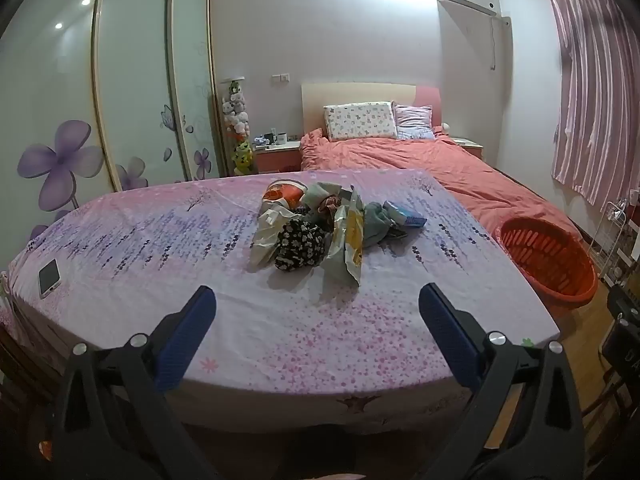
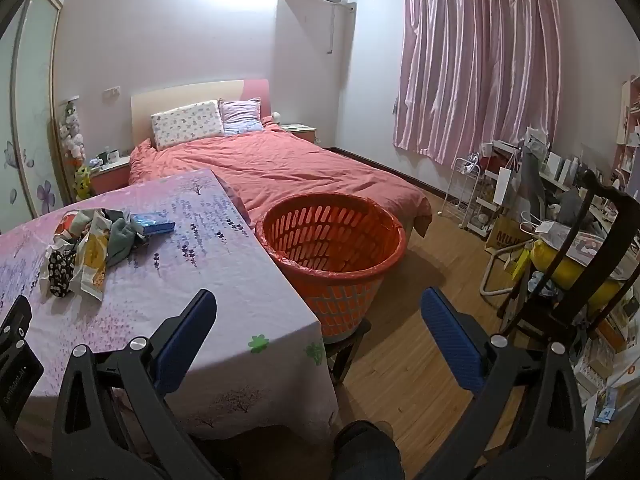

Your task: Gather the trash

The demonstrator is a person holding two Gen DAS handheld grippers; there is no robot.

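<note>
At the lower edge of the left wrist view, the left gripper (image 1: pixel 316 304) stands with its jaws fully spread and nothing between them; its fingers (image 1: pixel 186 332) are black plastic with ribbed blue pads. Beyond it, filling the middle of the frame, is the table (image 1: pixel 160 240), covered by a smooth lilac and pink cloth printed with small flowers and trees.

The trash pile (image 1: pixel 320 228) lies at the centre of the table, above and well apart from the gripper. It consists of:
- crumpled glossy wrappers, one white and yellow (image 1: pixel 348 240);
- a soft black item with a white floral print (image 1: pixel 298 246);
- a rounded orange packet (image 1: pixel 282 192) at the upper left of the pile;
- a flat blue rectangular pack (image 1: pixel 406 214) at the right of the pile.

A thin white phone (image 1: pixel 49 278) lies flat near the left edge of the table.

At the lower edge of the right wrist view, the right gripper (image 2: pixel 318 304) is likewise spread wide and holds nothing. Just above it, at frame centre, a round orange plastic basket (image 2: pixel 332 240) with slotted walls and a red liner stands just beside the right edge of the table, on a dark stool (image 2: pixel 346 344). Wood-grain floor (image 2: pixel 420 320) fills the right of the frame. A bed (image 2: pixel 280 172) with a wrinkled coral cover occupies the background.
</note>
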